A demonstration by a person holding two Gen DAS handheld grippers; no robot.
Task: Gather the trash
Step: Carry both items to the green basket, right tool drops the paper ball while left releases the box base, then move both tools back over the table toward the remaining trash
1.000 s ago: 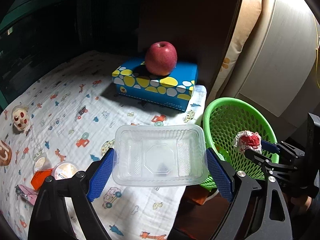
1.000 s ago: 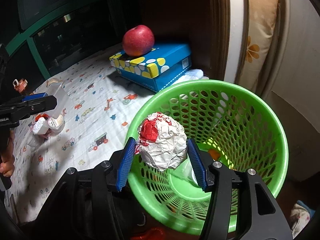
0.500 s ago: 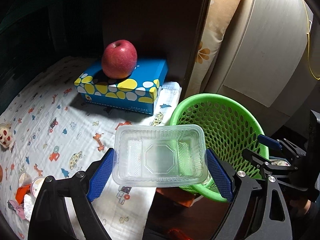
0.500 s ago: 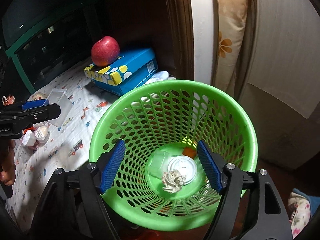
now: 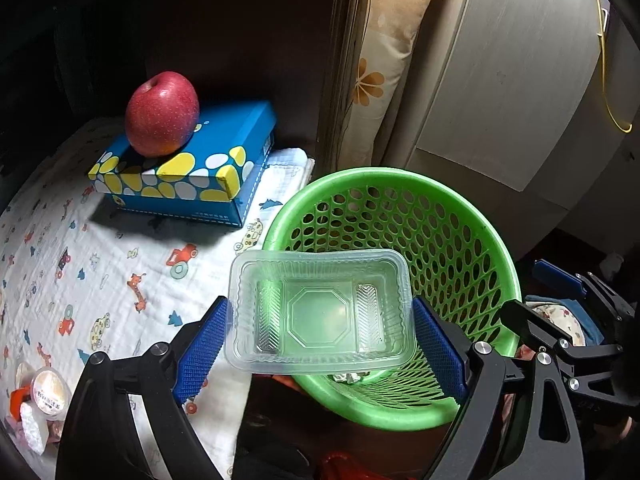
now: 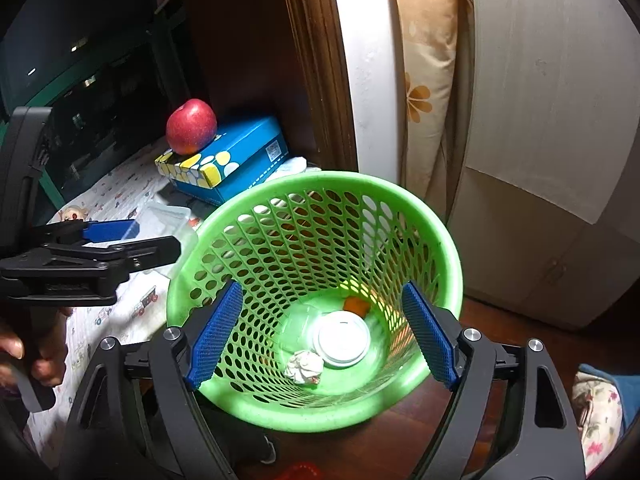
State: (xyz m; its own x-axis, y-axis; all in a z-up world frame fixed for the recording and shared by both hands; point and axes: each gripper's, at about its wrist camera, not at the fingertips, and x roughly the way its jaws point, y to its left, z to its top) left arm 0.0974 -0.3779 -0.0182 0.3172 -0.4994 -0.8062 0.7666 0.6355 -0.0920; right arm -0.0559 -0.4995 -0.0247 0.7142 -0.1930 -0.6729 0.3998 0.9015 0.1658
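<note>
A clear plastic tray [image 5: 276,280] sits between the blue pads of my left gripper [image 5: 320,320], which is shut on its two short ends. The tray hangs over the near-left rim of the green mesh basket [image 5: 400,178]. My right gripper [image 6: 322,294] is above the basket [image 6: 320,178]; its jaws are opening and nothing is between them. On the basket floor lie a crumpled paper ball [image 6: 304,366], a white round lid [image 6: 342,338] and an orange scrap [image 6: 354,306]. In the right wrist view the left gripper [image 6: 154,236] and the tray [image 6: 172,216] are at the left.
A red apple [image 5: 162,114] rests on a blue spotted tissue box [image 5: 224,152] on the patterned cloth [image 5: 100,272]. Small cups and scraps [image 5: 48,390] lie at the cloth's near-left corner. A flowered pillow [image 5: 380,80] and a pale cabinet [image 5: 500,80] stand behind the basket. A person's hand [image 6: 40,364] holds the left gripper.
The right jaws opened and the crumpled paper ball dropped into the basket. The left gripper carried the tray right, from over the cloth to the basket's rim.
</note>
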